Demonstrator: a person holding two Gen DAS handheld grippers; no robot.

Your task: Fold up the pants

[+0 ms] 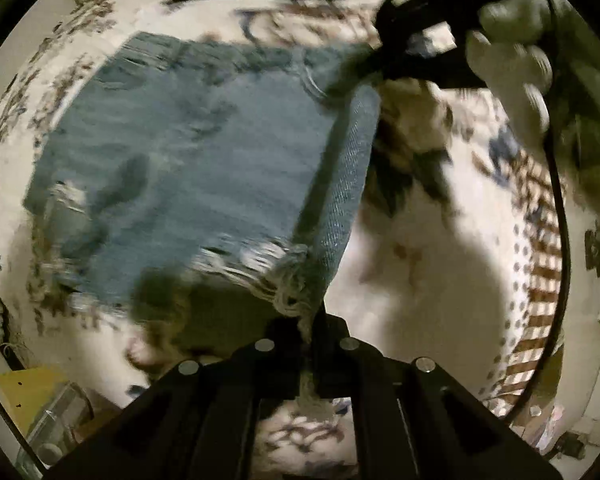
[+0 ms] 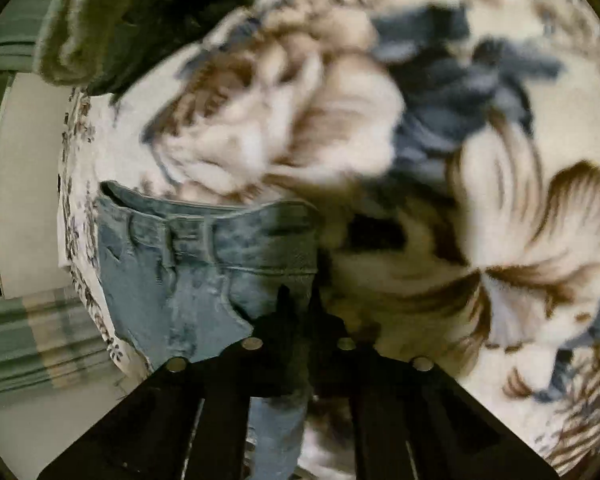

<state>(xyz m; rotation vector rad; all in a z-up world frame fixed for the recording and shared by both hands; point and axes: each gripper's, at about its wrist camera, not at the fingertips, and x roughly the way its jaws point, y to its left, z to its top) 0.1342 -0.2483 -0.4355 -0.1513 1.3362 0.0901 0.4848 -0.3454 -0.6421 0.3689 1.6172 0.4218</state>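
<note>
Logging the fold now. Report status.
Left gripper shut on jeans frayed hem. Right gripper shut on waistband end. Jeans partly lifted over floral blanket. Nothing in the way.

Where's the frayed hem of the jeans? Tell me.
In the left wrist view, the frayed hem sits low centre, pinched in the left claw above the floral blanket.

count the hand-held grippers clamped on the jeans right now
2. The left hand-held gripper pinches the frayed hem of the faded blue denim jeans; the right hand-held gripper pinches their waistband corner.
</note>
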